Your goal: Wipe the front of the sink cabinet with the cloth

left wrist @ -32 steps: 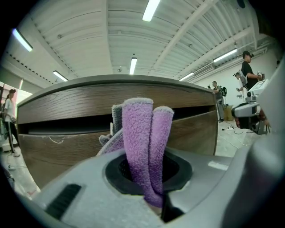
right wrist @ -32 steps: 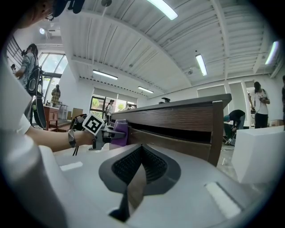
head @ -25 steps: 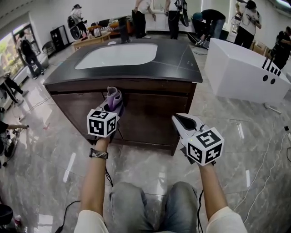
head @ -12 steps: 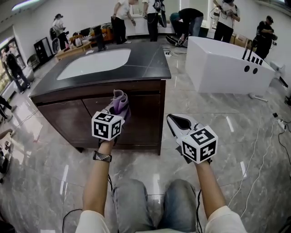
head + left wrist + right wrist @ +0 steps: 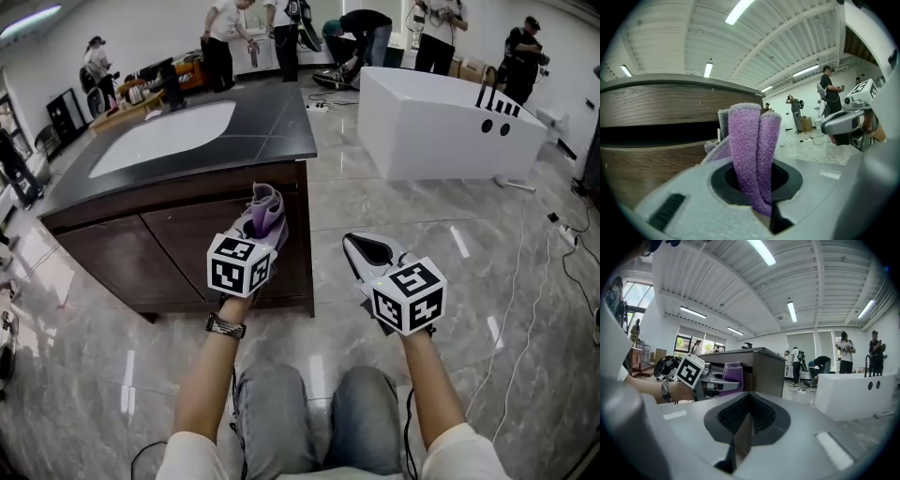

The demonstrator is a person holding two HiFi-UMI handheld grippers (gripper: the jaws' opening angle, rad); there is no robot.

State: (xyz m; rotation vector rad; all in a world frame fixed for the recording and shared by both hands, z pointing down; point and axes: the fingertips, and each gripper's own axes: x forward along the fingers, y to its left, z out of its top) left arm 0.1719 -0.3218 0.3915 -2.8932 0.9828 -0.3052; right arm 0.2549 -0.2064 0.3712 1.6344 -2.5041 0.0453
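Nearest, the right gripper (image 5: pixel 740 439) has its jaws pressed together on nothing. To its left, the left gripper (image 5: pixel 766 215) pinches a fuzzy purple cloth (image 5: pixel 751 150), folded double, its long axis upright and its free end pointing up, just before the dark wooden sink cabinet (image 5: pixel 178 246) front near its right corner.

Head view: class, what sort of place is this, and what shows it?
Probably a large hall set up for trials, not a home: the sink cabinet stands alone on a polished floor, a white tub-like unit sits loose nearby, and several people work at the back.
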